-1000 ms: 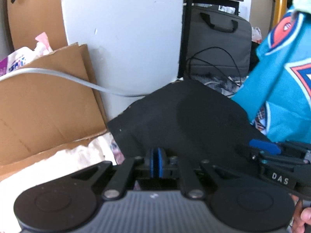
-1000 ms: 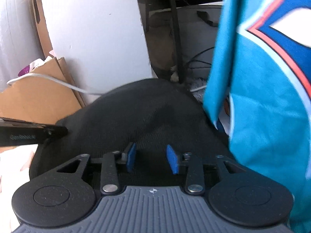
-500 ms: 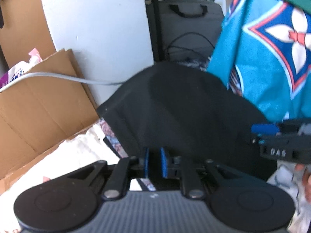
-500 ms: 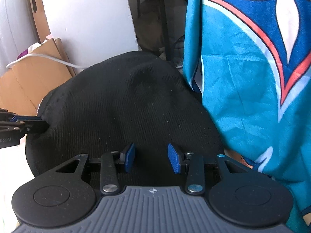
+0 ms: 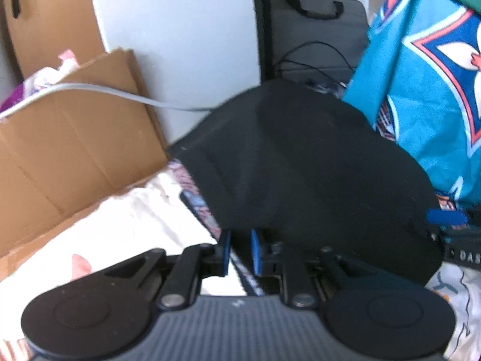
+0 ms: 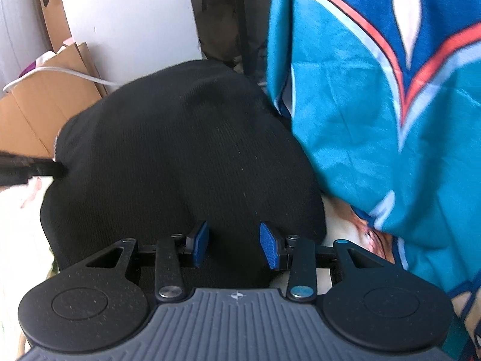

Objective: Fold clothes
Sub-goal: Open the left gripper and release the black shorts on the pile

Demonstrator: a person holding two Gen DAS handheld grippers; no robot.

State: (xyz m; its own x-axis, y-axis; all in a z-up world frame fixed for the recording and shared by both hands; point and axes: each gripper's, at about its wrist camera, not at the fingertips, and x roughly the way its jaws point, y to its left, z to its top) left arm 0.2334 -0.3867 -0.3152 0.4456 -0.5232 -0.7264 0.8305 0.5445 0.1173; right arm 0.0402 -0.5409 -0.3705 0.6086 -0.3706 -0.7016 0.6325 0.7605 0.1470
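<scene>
left wrist view: we have the black garment (image 5: 300, 162) laid out flat ahead of us on the pale bedding (image 5: 126, 219), already looking folded into a compact rounded shape, probably so it can be squared off or set aside. our left gripper (image 5: 240, 251) sits at its near left edge with the pads a narrow gap apart and nothing pressed between them; the hem lies just beyond the tips, so we judge this as a let-go, not a hold. the right gripper (image 6: 234, 245) hovers over the near middle of the garment in its own view, pads set well apart and bare, the knit lying under them rather than pinched.

around us, a teal patterned cloth (image 6: 375, 96) hangs close on the right, touching or overlapping the garment's right side; it could get dragged along if we reach that way. on the left stand a cardboard sheet (image 5: 66, 147) and a grey cable (image 5: 126, 96) crossing it toward the garment's far edge. behind are a white panel (image 5: 180, 30) and a grey bag (image 5: 315, 27), clear of the work.
</scene>
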